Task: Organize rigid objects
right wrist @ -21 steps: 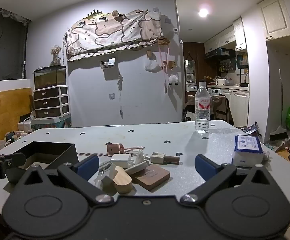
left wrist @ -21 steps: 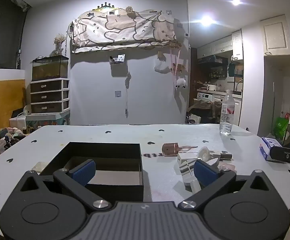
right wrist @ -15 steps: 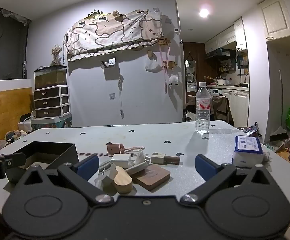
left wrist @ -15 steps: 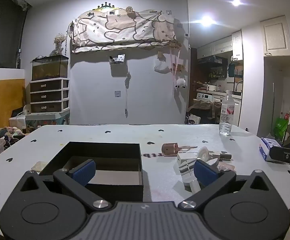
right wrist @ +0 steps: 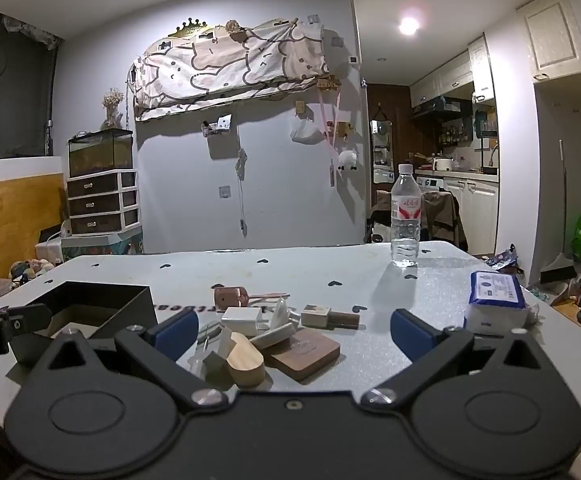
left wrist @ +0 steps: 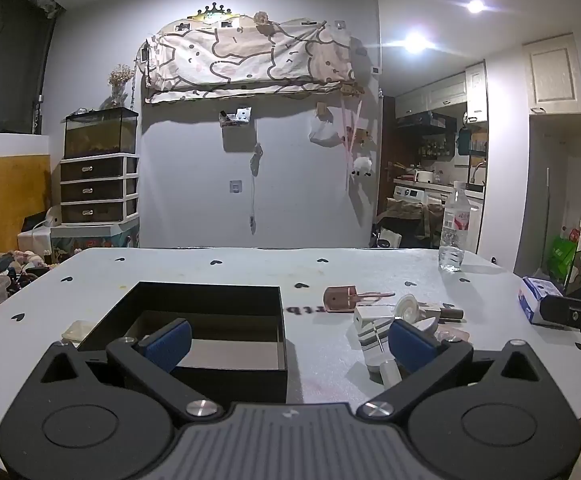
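A black open box (left wrist: 206, 300) stands on the white table (left wrist: 230, 268), its near wall just ahead of my left gripper (left wrist: 288, 338), which is open with nothing between its fingers. To the box's right lies a heap of small rigid pieces: a brown wooden square (right wrist: 304, 354), a rounded light-wood block (right wrist: 244, 364), a white cube (right wrist: 241, 320), a pinkish-brown holder (right wrist: 230, 296). My right gripper (right wrist: 292, 334) hovers open and low in front of that heap; the box (right wrist: 102, 304) is at its left.
A water bottle (right wrist: 405, 220) stands at the table's far right. A blue and white tissue pack (right wrist: 494, 300) lies near the right edge. A small pale object (left wrist: 77, 328) rests left of the box. Drawers and a tank stand beyond the table.
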A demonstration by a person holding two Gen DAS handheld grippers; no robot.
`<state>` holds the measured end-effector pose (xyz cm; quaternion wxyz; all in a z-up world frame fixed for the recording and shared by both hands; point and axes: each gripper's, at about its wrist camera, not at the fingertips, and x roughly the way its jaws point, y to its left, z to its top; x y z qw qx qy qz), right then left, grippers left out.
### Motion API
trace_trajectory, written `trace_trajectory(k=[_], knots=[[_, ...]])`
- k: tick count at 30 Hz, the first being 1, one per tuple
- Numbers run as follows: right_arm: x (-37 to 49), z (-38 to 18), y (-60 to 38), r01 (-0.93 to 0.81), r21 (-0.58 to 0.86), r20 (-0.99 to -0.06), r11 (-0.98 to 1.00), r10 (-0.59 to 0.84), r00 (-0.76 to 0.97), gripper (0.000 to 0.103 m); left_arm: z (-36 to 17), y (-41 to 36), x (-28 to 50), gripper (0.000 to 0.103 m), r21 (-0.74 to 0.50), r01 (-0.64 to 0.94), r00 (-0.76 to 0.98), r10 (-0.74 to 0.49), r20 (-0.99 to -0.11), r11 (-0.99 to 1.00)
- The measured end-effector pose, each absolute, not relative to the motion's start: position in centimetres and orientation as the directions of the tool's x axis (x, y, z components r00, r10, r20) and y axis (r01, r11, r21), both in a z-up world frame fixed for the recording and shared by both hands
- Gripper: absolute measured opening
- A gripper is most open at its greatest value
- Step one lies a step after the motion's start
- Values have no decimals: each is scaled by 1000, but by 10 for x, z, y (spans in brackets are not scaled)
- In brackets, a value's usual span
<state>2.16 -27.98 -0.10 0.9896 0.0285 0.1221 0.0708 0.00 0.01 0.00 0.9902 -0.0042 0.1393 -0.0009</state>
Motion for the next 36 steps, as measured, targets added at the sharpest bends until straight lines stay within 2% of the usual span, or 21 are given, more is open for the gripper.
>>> trace_trajectory(k=[36], knots=[[22,1,-278,-132,71,-241,989,146,960,103,0,1,0,103,-15,2,961,-6,-278,1000]])
